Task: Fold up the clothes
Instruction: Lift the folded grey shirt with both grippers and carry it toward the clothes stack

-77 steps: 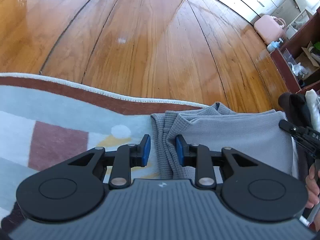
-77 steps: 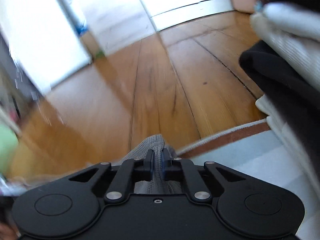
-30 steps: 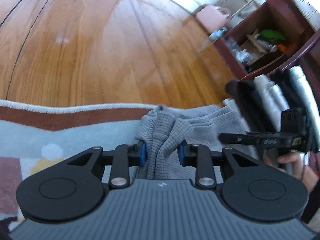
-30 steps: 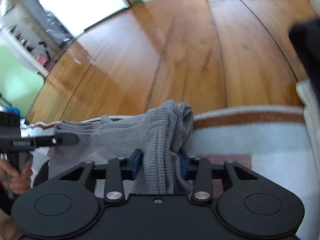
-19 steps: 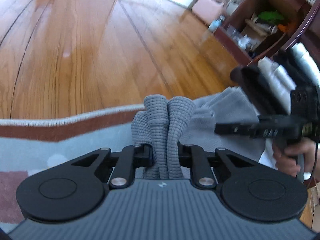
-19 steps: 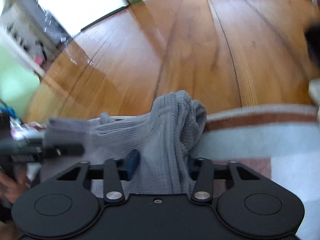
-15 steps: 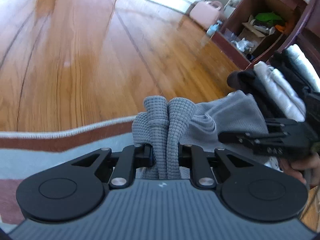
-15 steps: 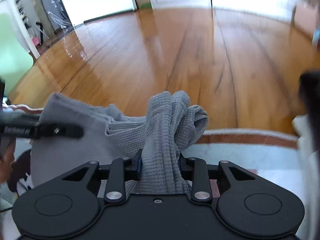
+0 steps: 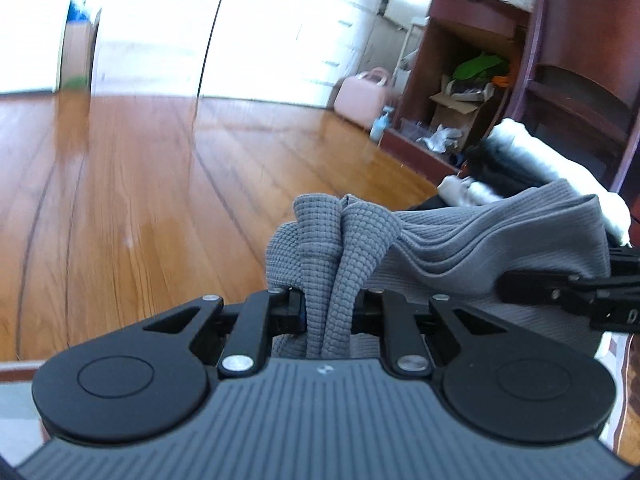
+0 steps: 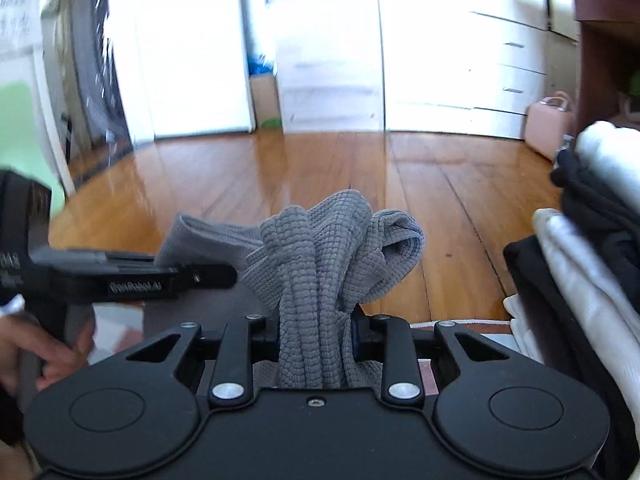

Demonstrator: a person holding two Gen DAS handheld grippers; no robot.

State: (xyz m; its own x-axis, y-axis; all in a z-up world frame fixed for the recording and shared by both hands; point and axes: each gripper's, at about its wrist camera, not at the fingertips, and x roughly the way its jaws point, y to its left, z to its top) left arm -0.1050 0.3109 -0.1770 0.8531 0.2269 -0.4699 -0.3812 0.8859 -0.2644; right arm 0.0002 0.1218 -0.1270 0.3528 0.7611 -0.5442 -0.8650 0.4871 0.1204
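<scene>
My left gripper (image 9: 328, 312) and right gripper (image 10: 316, 334) each clench the grey cloth (image 9: 460, 248); only the right view shows a hand (image 10: 36, 356) at 9 o'clock

Left wrist view: looks forward along the left gripper (image 9: 328, 312), very near, facing the glossy wooden plank floor (image 9: 140, 200) and dark red shelf unit (image 9: 472, 80). Right wrist view: likewise, toward white drawers (image 10: 480, 72). Shared: bunched grey waffle-knit garment (image 9: 480, 240), pink case (image 10: 548, 124), floor.
</scene>
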